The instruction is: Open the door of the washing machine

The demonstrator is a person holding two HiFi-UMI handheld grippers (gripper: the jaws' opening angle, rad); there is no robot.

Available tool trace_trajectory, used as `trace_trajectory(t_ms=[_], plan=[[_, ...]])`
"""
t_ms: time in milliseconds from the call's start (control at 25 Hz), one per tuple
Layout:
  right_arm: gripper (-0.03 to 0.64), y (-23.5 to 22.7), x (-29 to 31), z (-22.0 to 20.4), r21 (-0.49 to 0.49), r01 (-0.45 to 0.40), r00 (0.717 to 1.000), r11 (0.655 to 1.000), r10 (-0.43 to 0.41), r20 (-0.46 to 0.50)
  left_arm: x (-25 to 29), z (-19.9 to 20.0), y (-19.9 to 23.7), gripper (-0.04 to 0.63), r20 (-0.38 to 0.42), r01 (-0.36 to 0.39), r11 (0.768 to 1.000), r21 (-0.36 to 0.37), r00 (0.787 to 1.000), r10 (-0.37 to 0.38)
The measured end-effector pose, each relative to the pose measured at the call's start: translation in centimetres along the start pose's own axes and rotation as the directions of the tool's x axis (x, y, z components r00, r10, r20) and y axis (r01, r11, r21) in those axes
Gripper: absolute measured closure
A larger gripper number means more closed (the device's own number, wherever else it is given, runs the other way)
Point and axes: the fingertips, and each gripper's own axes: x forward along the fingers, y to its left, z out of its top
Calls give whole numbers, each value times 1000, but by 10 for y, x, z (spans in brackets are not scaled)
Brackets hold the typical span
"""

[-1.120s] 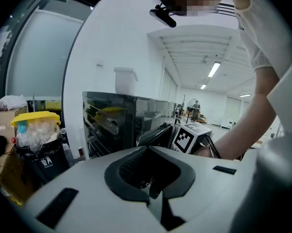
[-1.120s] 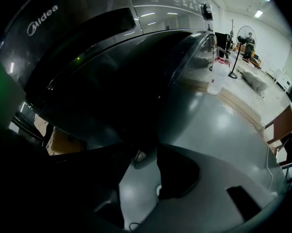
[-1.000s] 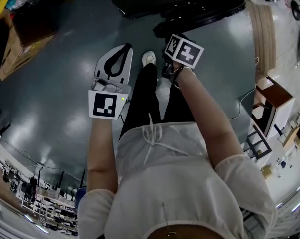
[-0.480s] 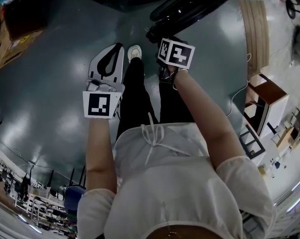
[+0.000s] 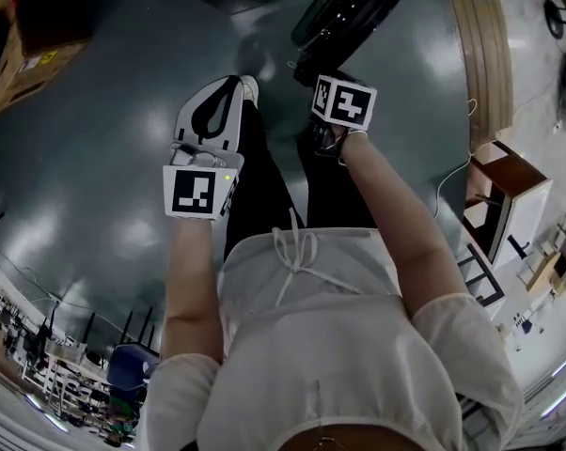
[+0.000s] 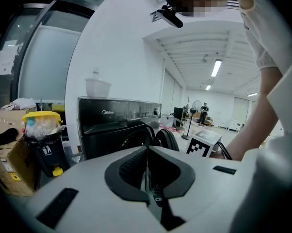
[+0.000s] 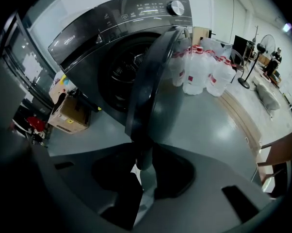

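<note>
Door (image 7: pixel 151 81) ajar, seen edge-on
Right gripper (image 7: pixel 143 164) jaws just narrowed, pinching the door rim; left gripper (image 6: pixel 147 166) closed, empty; bare floor (image 7: pixel 204 130) beside door.

The washing machine door (image 5: pixel 358 7) has apparently swung further open.

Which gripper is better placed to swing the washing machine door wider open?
Right, most likely. The right gripper grips the door by its edge; its jaws have just been closing. The left gripper is shut, empty, away from the washing machine.
</note>
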Motion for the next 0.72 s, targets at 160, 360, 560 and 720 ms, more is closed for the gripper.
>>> trace_trajectory(t_ms=[160, 360, 560, 720], plan=[[512, -34, -13, -15, -11, 3, 1000, 1000, -3, 9, -3, -4, -37, 572, -7, 3, 1000, 17, 1000, -3], [522, -70, -26, -23, -46, 17, 999, 999, -16, 30, -1, -14, -80, 572, -43, 27, 999, 25, 999, -25], [537, -113, -38, -31, -39, 50, 998, 998, -48, 38, 11, -21, -123, 572, -69, 69, 997, 32, 995, -67], [545, -161, -50, -31, -20, 82, 996, 996, -81, 47, 35, -12, -158, 572, -23, 97, 995, 24, 995, -96]])
